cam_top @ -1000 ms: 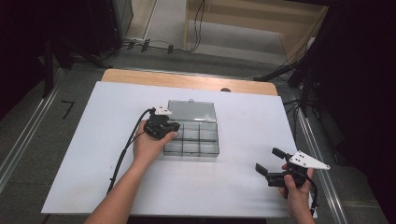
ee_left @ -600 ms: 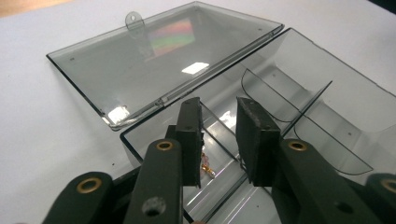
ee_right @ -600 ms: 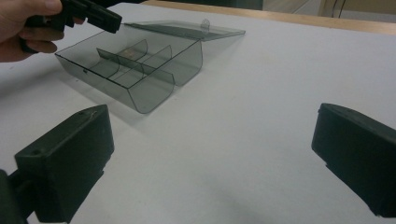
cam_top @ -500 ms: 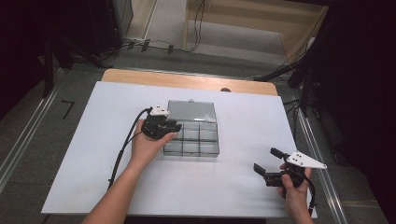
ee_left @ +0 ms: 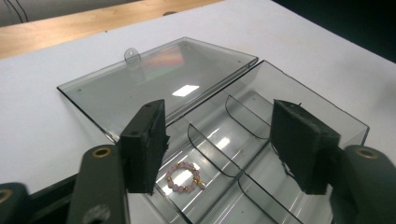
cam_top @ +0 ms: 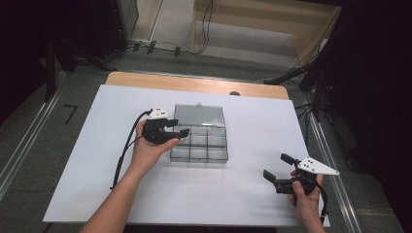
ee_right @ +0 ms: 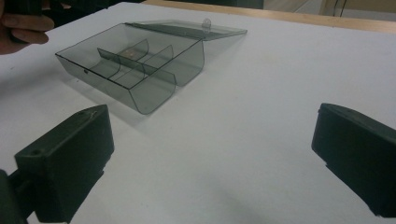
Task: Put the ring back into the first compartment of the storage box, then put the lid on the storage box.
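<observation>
1. White sheeting covers the table [cam_top: 243, 194], with a strip of bare wood along its far edge and a dark floor with cables beyond.

2. By my reading, the work in hand is putting a small bracelet into a clear compartment box [cam_top: 199, 141], and that part looks done: the pink bead bracelet [ee_left: 184, 177] lies flat on the floor of one compartment, and nothing is held between the jaws above it.

3. The left gripper [cam_top: 177, 132] hovers at the box's left end. Its jaws have just been opening and now stand apart with nothing between them, so it has let go.

4. Seen from the left gripper view, the bracelet sits just below and slightly ahead of the left-hand pad, inside the nearest compartment, apart from both pads. The curved dividers run on ahead between the jaws.

5. The hinged lid [ee_left: 159, 81] is folded fully back and lies flat on the table beyond the left gripper, past the open compartments.

6. What seems left is to close that lid, and perhaps to draw the left gripper clear of the box first.

7. The right gripper [cam_top: 279, 170] rests well apart from the box, near the table's right front corner, jaws spread wide and empty; the box lies ahead of it and to its left.
</observation>
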The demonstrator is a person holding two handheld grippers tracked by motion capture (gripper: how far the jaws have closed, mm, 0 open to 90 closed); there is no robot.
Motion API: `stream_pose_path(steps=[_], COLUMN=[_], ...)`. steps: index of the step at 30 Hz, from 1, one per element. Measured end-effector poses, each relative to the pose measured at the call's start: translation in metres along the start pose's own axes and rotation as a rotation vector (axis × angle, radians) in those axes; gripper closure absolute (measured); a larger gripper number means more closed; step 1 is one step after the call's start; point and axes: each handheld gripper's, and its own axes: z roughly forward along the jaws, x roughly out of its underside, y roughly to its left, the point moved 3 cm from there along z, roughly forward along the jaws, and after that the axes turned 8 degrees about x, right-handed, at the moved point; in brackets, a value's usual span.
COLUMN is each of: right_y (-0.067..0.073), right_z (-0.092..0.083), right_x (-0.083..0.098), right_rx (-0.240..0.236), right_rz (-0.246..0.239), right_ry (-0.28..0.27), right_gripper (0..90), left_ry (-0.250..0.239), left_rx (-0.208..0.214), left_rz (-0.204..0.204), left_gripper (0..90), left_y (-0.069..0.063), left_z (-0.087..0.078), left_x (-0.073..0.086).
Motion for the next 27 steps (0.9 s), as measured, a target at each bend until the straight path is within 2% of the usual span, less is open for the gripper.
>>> stream_pose_path(steps=[5,9,14,20,27], right_y=[0.001,0.001,0.003,0.005,0.009], right_z=[0.001,0.002,0.003,0.006,0.009], right_x=[0.0,-0.001,-0.001,-0.001,-0.006], right_rx=[0.001,0.0,-0.004,-0.009,-0.016], right_rz=[0.001,0.002,-0.003,-0.003,0.002], right_ry=[0.004,0.002,0.004,0.007,0.002], right_gripper=[0.0,0.0,0.0,0.0,0.0], left_ry=[-0.008,-0.019,-0.03,-0.055,-0.058], left_rx=[-0.017,-0.019,0.001,0.045,0.037], left_rz=[-0.02,-0.042,-0.059,-0.07,-0.077], left_gripper=[20.4,14.6,4.8,0.0,0.0], left_y=[0.004,0.008,0.012,0.015,0.02], left_z=[-0.007,-0.013,-0.019,-0.025,-0.028], left_x=[0.0,0.001,0.004,0.005,0.007])
